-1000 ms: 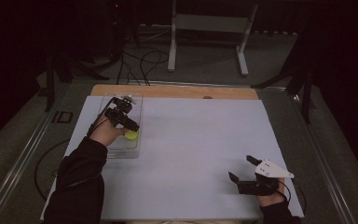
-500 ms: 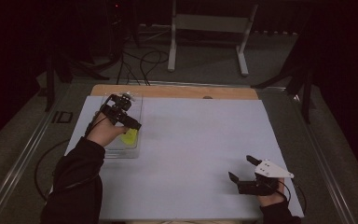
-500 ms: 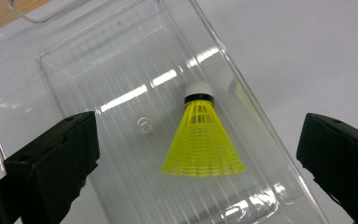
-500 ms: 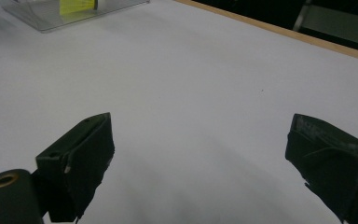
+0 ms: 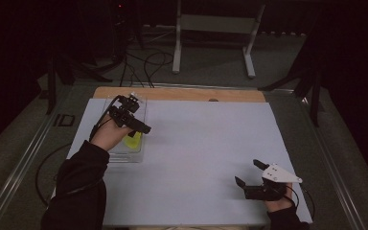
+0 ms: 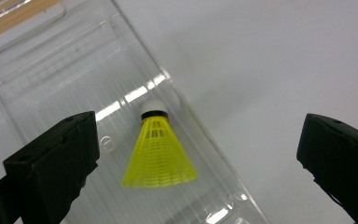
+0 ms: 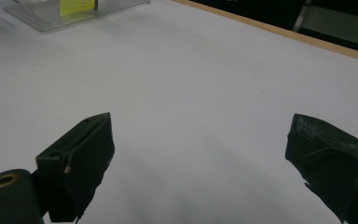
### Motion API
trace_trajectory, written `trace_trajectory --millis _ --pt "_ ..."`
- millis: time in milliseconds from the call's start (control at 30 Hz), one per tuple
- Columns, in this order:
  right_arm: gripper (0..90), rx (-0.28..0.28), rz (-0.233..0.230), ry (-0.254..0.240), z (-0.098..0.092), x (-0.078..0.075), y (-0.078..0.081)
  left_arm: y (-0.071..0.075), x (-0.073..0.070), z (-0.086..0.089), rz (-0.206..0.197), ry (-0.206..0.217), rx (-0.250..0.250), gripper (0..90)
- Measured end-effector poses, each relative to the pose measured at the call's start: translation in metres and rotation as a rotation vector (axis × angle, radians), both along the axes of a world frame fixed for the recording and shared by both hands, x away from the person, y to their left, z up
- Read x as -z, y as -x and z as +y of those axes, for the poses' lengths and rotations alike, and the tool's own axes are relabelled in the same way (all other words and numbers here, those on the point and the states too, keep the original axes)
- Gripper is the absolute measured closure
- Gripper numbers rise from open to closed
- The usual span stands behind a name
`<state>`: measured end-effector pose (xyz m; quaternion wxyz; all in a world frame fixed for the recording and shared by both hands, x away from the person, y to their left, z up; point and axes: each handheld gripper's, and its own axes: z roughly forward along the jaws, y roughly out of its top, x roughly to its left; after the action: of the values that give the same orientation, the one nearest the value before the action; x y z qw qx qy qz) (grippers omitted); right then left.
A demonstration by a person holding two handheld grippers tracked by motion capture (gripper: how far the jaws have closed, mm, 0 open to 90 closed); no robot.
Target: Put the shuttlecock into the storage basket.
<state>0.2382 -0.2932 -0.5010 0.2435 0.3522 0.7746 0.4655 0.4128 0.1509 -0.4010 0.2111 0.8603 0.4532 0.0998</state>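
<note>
Two grippers stand released: the left gripper [image 5: 133, 125], left of centre in the high view, has just been opening above a yellow shuttlecock [image 6: 159, 151]. That shuttlecock lies in a clear tray [image 6: 51, 84], untouched between the jaws. Lower right, the right gripper [image 5: 249, 178] gapes over the white table [image 5: 206, 143].

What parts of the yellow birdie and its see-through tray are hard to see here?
- High view: the shuttlecock is partly covered by the left gripper.
- Right gripper view: the picture's top edge cuts it off, and the clear tray too.
- Left gripper view: the tray's ends run past the picture edges.
</note>
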Motion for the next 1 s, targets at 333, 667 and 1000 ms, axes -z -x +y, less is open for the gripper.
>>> trace_trajectory --millis 333,667,1000 --pt "7.8 0.002 0.004 -0.002 0.000 0.000 0.000 0.006 -0.009 -0.017 -0.010 0.036 0.073 0.0" --pt "7.8 0.003 0.005 -0.002 0.000 0.001 0.000 0.010 -0.010 -0.036 -0.016 0.089 0.150 0.0" --pt "7.8 0.004 0.000 -0.002 -0.001 0.000 0.001 0.016 -0.004 -0.057 -0.018 0.095 0.218 0.0"
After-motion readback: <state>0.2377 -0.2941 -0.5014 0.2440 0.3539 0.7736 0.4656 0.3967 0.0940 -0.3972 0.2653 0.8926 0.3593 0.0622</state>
